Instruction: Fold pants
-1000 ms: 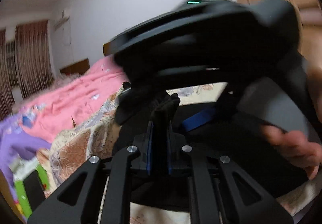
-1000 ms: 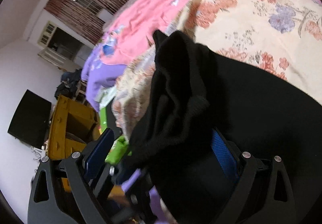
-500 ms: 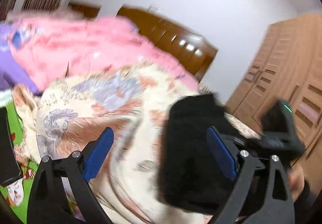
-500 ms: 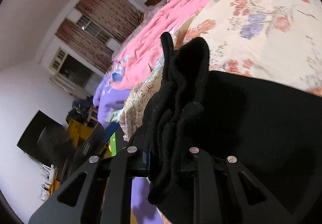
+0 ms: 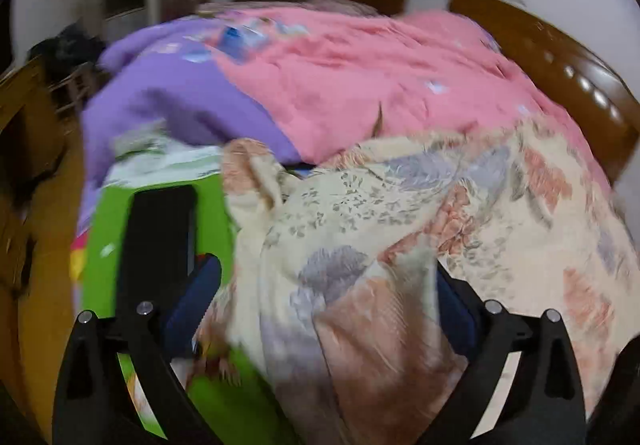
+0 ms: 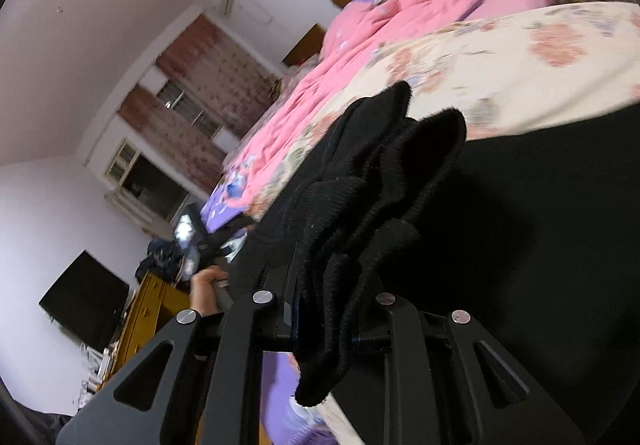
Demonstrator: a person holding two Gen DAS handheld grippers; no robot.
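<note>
The black pants (image 6: 520, 245) lie spread on the floral bedspread (image 6: 520, 57) and fill the right side of the right wrist view. My right gripper (image 6: 332, 317) is shut on a bunched ribbed edge of the pants (image 6: 380, 205), which stands up between the jaws. My left gripper (image 5: 328, 305) is open and empty, its blue pads (image 5: 200, 293) wide apart above the floral bedspread (image 5: 440, 225); only a dark corner at the lower right of that view (image 5: 624, 385) may be the pants. The left gripper and the hand holding it (image 6: 204, 285) show far left in the right wrist view.
A pink quilt (image 5: 380, 77) and a purple blanket (image 5: 168, 101) lie at the bed's far side. A black phone (image 5: 160, 237) rests on a green sheet (image 5: 104, 253) at the left edge. A wooden headboard (image 5: 560, 61), a dresser (image 6: 148, 309) and a TV (image 6: 84, 301) stand around.
My left gripper let go of the pants, opened and swung left, away from them. My right gripper closed on the bunched edge and holds it, tilted toward the bed's far side.
</note>
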